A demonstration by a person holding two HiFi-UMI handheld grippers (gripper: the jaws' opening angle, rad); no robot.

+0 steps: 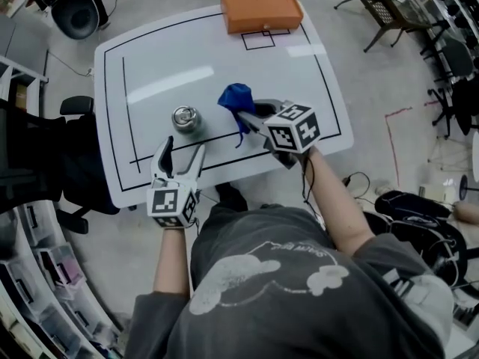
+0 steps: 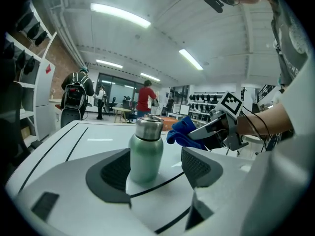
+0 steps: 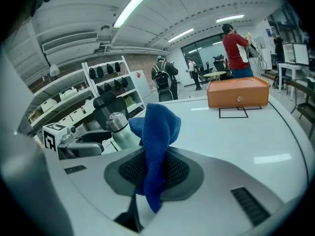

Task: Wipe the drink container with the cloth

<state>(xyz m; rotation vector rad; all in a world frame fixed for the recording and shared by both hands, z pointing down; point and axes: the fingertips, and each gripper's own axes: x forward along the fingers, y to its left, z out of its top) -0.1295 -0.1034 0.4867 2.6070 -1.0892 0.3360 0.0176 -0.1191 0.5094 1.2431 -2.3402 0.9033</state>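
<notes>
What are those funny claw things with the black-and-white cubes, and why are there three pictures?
There is no robot here: a person holds a two-jaw gripper in each hand. One picture comes from a camera on the person's head, looking down. The other two come from cameras riding on each gripper. On the white table stand a small green metal bottle with a silver cap and an orange box. The right gripper is shut on a blue cloth. The left gripper is open, its jaws aimed at the bottle without touching it.
</notes>
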